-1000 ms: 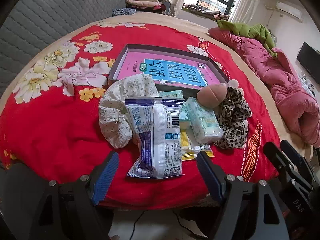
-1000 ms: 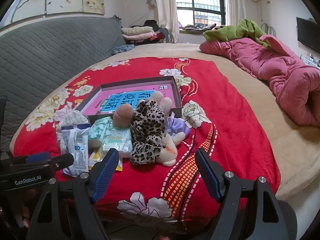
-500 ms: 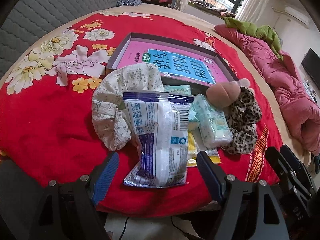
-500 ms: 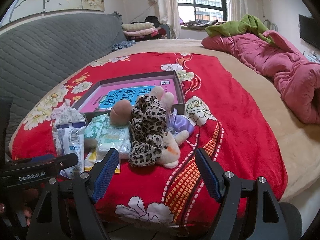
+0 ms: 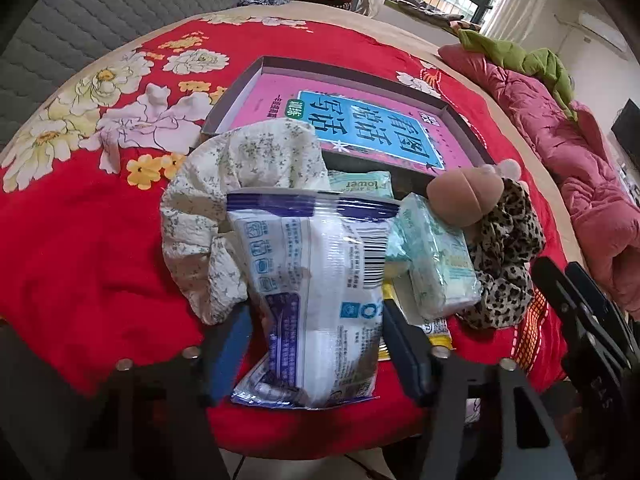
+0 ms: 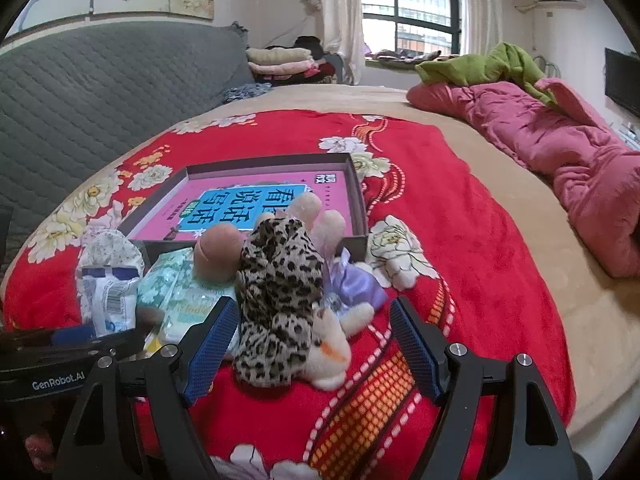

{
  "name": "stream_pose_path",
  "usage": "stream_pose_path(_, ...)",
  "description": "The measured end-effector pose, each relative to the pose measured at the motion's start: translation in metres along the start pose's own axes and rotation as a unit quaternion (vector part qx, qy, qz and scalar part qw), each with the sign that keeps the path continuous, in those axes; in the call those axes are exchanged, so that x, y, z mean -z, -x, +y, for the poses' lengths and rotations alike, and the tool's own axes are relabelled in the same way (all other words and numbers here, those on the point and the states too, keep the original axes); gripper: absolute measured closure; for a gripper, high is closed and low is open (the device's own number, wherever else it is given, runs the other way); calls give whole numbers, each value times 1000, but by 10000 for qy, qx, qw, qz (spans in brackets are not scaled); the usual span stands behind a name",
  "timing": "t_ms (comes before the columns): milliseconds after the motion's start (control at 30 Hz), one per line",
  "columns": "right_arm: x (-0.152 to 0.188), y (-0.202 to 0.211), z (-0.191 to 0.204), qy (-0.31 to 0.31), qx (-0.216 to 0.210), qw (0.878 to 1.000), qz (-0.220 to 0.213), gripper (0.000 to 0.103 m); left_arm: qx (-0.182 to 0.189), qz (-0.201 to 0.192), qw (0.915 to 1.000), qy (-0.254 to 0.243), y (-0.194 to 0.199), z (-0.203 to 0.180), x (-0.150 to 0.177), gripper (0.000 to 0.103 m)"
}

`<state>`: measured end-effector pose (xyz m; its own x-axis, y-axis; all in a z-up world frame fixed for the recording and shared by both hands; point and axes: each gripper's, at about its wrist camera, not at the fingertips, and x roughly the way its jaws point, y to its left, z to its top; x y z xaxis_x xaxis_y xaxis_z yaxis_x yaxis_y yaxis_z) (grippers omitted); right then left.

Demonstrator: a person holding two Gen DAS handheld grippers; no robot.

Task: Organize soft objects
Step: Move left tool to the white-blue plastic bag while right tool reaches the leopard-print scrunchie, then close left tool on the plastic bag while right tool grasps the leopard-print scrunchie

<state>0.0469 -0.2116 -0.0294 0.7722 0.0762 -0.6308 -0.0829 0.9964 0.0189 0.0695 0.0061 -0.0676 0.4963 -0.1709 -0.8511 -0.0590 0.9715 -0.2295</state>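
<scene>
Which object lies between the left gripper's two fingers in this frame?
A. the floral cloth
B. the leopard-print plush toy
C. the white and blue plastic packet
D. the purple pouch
C: in the left wrist view the white and blue plastic packet sits between the closing jaws of the left gripper, with the floral cloth off to one side.

A blue-and-white plastic pack (image 5: 316, 300) lies flat at the near edge of the red blanket, overlapping a crumpled cream floral cloth (image 5: 224, 204) on its left. To its right sit pale green tissue packs (image 5: 432, 256), then a leopard-print plush (image 6: 280, 296) lying against a tan ball (image 6: 218, 254), a lilac pouch (image 6: 354, 286) just beyond
</scene>
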Motion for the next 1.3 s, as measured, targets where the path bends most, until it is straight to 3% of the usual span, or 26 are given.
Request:
stream_pose_path(133,-6,-12,2,174,-4,9998,-57,26,-3,22,10000,-18,-3,1,-2,46)
stream_pose_path(267,-10,-21,2,245,-74,9997,-52,53,53,-1,9999,-103,-2,-1,-2,53)
stream_pose_path(333,-11,-26,2,241,-149,9996,-12,59,90,-15,9998,-148,-1,-2,-3,55)
stream_pose_path(467,-11,-29,3,268,-334,9991,-8,86,202,-28,9997,-126,2,-1,-3,62)
stream_pose_path(500,-11,-28,4,291,-361,9989,-23,89,226,-36,9997,-118,3,0,-3,63)
stream_pose_path(667,-14,-18,0,219,-475,9985,-189,94,324,-96,9994,-92,7,2,-3,67)
stream_pose_path(1300,-26,26,-12,170,-415,9951,-876,94,602,-763,9950,-225,61,-6,-9,68)
